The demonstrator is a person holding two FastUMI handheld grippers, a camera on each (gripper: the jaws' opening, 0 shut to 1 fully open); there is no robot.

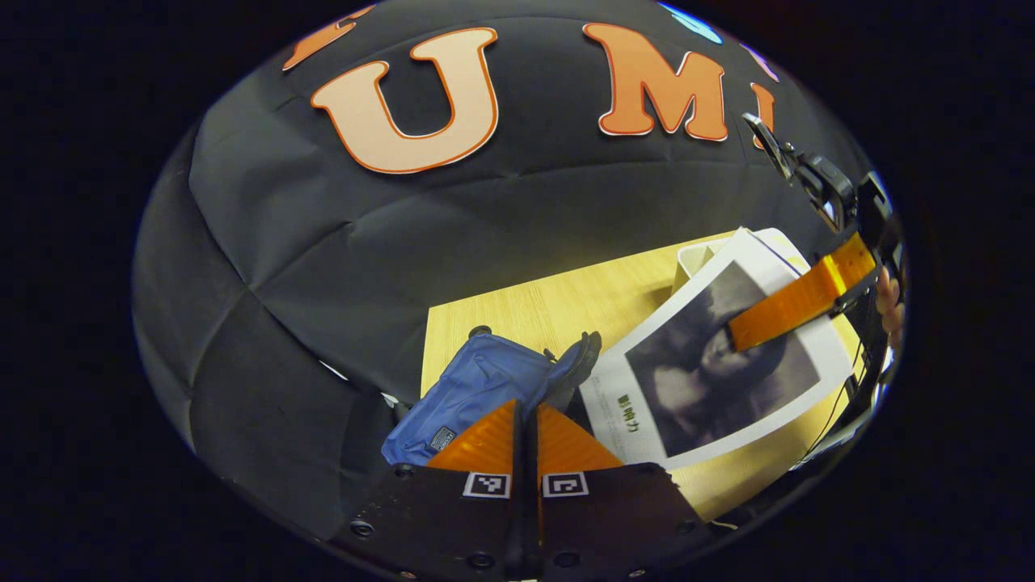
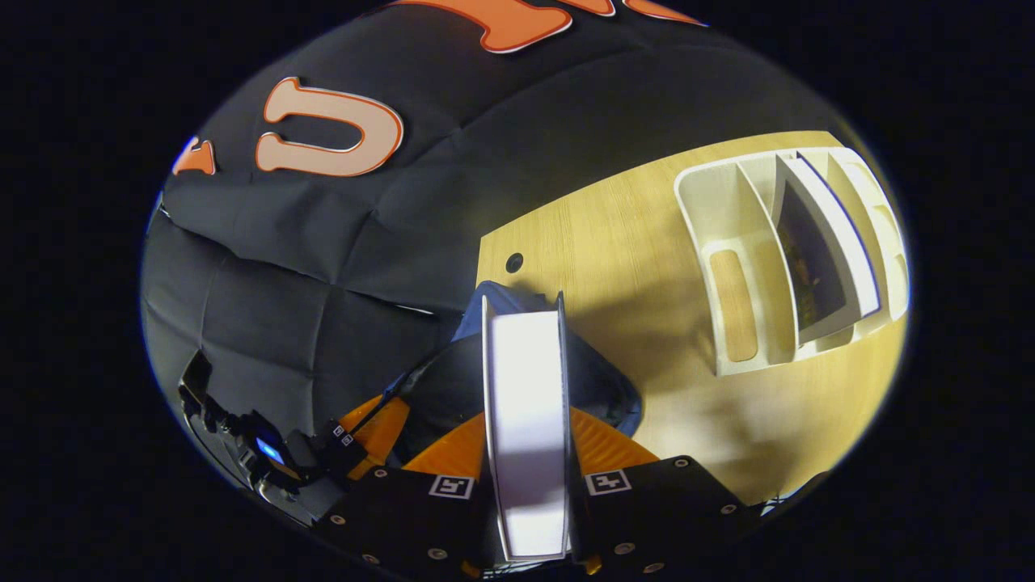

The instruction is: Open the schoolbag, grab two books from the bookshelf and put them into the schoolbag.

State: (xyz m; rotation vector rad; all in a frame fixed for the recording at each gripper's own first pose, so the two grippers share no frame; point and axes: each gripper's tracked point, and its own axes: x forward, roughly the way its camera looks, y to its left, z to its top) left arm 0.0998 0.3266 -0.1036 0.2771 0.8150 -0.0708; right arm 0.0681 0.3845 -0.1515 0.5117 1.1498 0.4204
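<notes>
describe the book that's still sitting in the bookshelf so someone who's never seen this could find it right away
On the wooden table, the white bookshelf lies off to the right in the right gripper view. One slim book with a dark cover stands in a middle slot. The slots beside it hold no books, and the other book is clamped in the right gripper.

Right claw [image 2: 525,453] holds a book [image 2: 525,420] edge-on over the schoolbag [image 2: 602,388], blocking the centre of the right gripper view. Bare counter [image 2: 614,242] lies between bag and white bookshelf [image 2: 728,267] at right of frame; one book [image 2: 817,250] stands in a shelf slot. In the left gripper view, the left claw [image 1: 525,444], fingers together, sits at the bag's edge, w/ the book cover filling lower right.
</notes>
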